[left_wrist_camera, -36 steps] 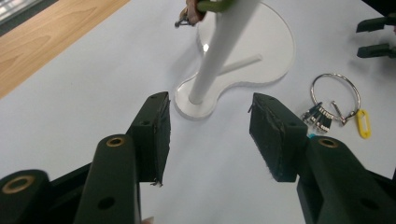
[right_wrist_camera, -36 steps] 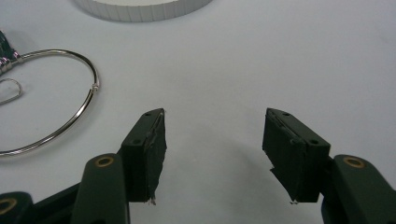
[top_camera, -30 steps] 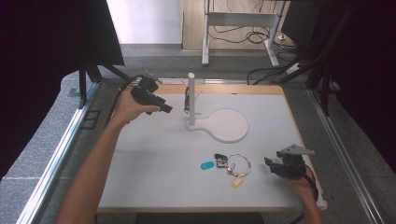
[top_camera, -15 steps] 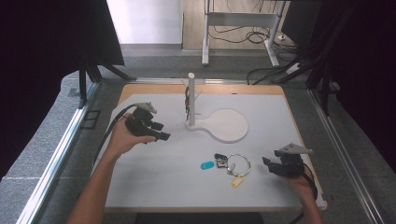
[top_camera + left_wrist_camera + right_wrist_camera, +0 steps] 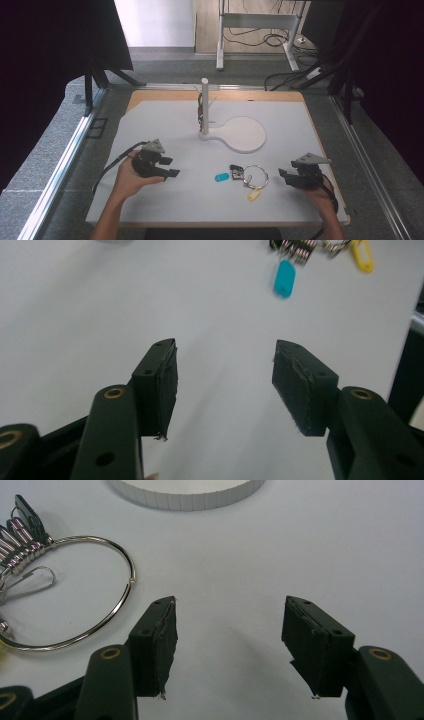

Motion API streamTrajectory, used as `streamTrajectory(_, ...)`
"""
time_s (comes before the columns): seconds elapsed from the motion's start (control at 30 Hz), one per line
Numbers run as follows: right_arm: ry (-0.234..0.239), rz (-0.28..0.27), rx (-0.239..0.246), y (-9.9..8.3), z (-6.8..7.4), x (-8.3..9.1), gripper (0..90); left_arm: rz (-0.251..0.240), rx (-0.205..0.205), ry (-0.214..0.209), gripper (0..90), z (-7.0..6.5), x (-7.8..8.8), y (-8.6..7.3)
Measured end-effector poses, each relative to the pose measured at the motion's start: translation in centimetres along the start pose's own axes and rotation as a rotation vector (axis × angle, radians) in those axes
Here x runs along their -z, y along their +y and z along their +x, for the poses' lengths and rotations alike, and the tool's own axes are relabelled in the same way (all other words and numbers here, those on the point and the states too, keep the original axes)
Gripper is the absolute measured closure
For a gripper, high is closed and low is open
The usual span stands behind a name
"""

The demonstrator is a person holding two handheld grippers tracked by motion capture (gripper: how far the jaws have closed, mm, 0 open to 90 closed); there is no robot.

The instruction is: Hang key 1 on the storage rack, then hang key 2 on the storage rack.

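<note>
Now the key ring [image 5: 255, 176] lies between both grippers' open fingers [image 5: 159, 645].

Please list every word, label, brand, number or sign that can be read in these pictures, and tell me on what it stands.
None can be read.
Teal tag: no print shows.
Yellow tag: its label window looks blank.
White stand: plain.
Left claw and right claw: no markings show.

No legible text — none anywhere
</note>
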State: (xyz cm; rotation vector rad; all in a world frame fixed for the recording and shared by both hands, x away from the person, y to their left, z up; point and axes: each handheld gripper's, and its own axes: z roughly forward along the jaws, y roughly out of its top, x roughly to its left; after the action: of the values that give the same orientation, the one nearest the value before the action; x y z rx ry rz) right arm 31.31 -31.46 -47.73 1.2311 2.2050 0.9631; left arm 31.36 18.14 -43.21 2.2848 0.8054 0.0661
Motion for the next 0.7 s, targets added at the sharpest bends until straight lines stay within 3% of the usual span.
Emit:
streamTrajectory(0.17, -0.002, -0.001, -0.001, 0.1, 0.1, 0.1, 39.1, 0.056, -0.023, 0.014, 44.1, -0.3, -1.0, -0.7)
streamTrajectory(0.43, 0.004, -0.012, 0.015, 0.9, 0.6, 0.5, 38.9, 0.054, -0.011, 0.034, 42.0, -0.3, -0.8, -0.9)
streamTrajectory(0.53, 0.01, -0.002, 0.025, 1.3, 1.0, 0.7, 40.7, 0.039, 0.022, 0.019, 41.3, 0.1, -0.6, -1.5)
streamTrajectory(0.7, 0.028, 0.027, 0.055, 2.9, 1.4, 1.2, 42.5, 0.004, 0.022, 0.024, 42.2, 0.1, 0.3, -1.7)
